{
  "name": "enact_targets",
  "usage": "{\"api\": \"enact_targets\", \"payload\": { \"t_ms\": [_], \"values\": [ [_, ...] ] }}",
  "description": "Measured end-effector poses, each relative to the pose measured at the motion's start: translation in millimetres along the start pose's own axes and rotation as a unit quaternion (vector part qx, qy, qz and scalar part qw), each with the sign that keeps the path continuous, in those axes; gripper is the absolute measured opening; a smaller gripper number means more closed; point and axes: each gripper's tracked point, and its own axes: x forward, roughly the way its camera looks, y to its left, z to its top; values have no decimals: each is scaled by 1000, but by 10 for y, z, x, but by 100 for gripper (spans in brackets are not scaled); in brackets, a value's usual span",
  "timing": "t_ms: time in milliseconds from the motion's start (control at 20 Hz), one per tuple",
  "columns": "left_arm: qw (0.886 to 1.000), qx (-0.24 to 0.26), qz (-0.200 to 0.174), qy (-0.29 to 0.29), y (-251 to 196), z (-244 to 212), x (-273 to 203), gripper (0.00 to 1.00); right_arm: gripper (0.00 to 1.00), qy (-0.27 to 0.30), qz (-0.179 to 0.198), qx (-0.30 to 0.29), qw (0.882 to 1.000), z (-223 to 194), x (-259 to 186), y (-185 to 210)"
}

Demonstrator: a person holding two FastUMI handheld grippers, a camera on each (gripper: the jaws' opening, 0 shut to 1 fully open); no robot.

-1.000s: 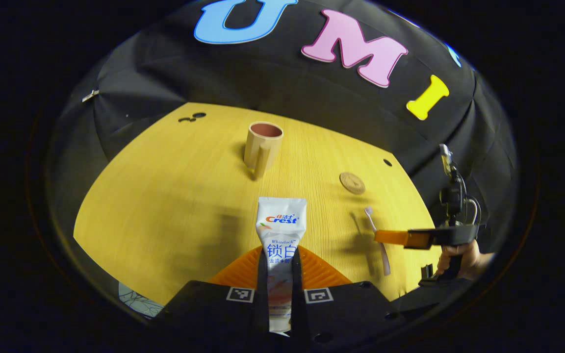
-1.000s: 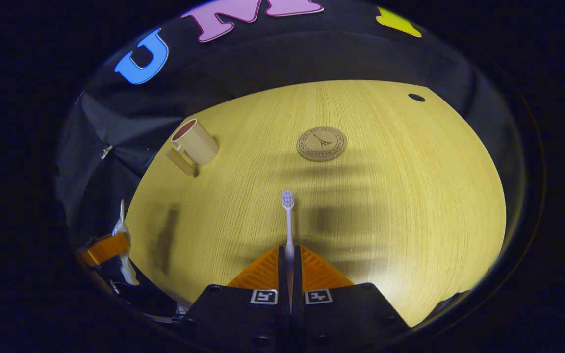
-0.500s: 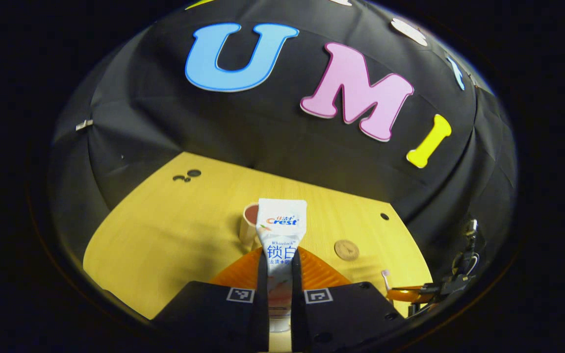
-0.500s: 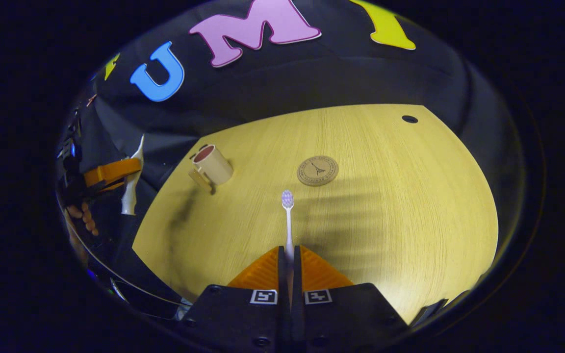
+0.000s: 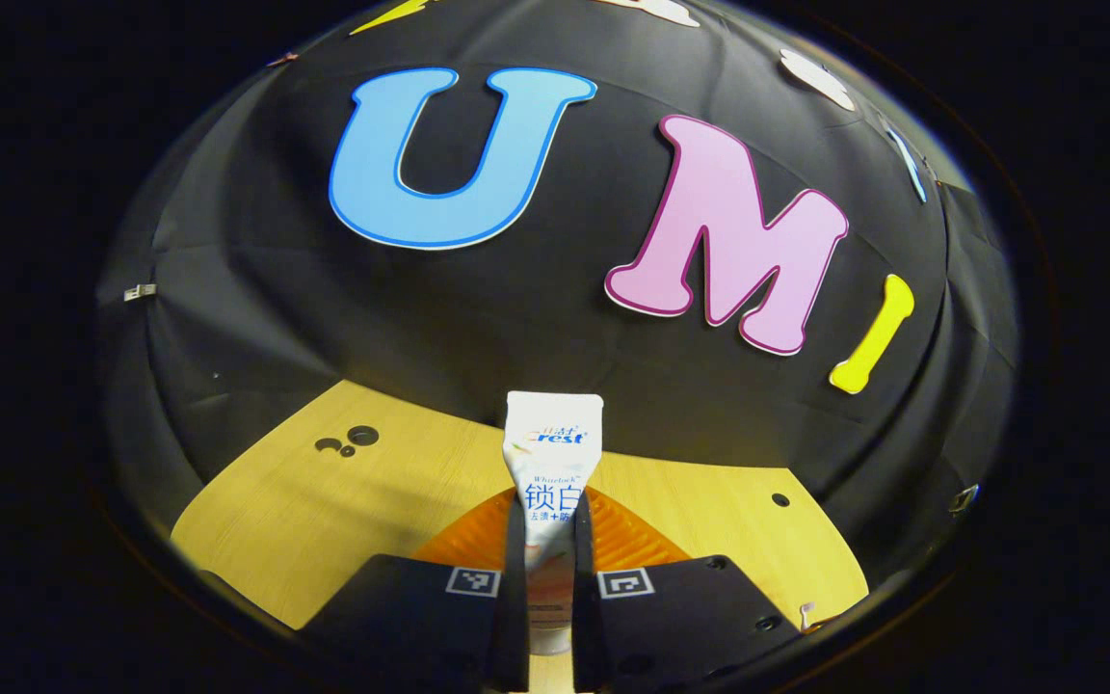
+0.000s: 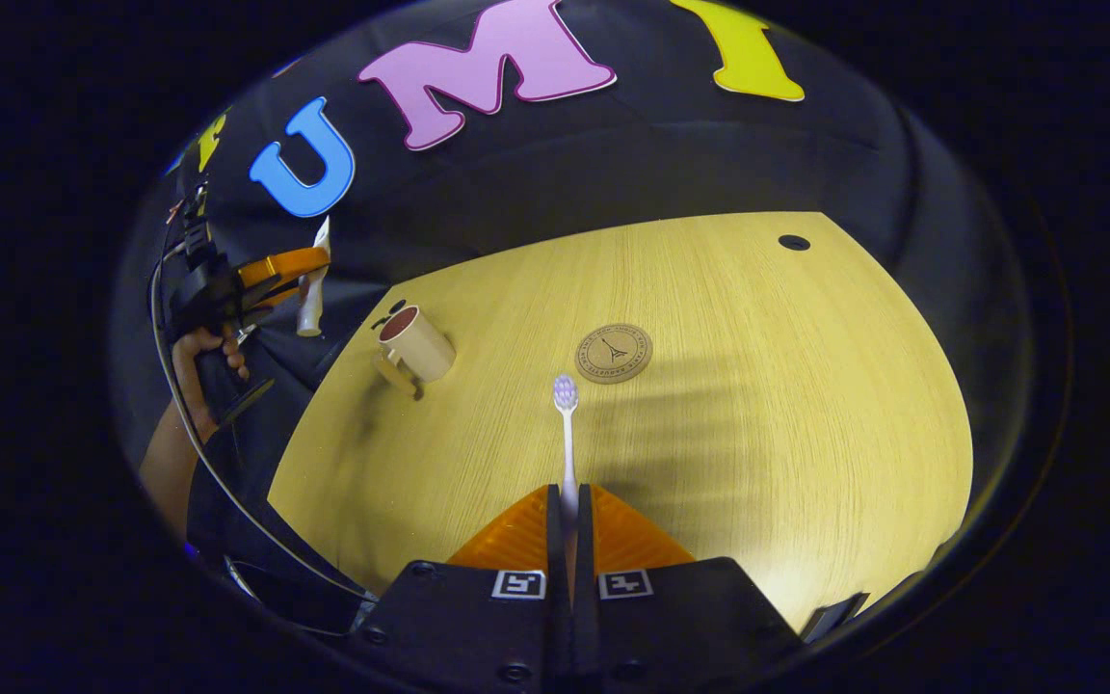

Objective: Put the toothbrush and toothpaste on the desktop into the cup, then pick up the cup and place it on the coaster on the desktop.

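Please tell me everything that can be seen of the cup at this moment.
The cup is a beige mug with a reddish-brown inside and a flat, blocky handle on its near side. It looks like matte plastic or ceramic. It stands upright on the yellow wooden desktop, near the far left edge, left of the round coaster. It looks empty, and nothing touches it but the desktop.

left gripper [image 5: 547, 540]: raised, jaws clamped on tube [image 5: 552, 453], tube upright | right gripper [image 6: 569, 520]: jaws clamped on brush [image 6: 567, 434], head pointing forward | hand [image 6: 203, 361]: seen in right gripper view, gripping left gripper's handle
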Motion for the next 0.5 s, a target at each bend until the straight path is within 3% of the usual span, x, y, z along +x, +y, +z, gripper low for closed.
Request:
{"api": "enact_targets", "payload": {
  "t_ms": [500],
  "values": [
    [999, -24, 8, -32, 111, -214, 799, 22, 5, 35, 4, 2, 999, -164, 99, -62]
  ]
}}
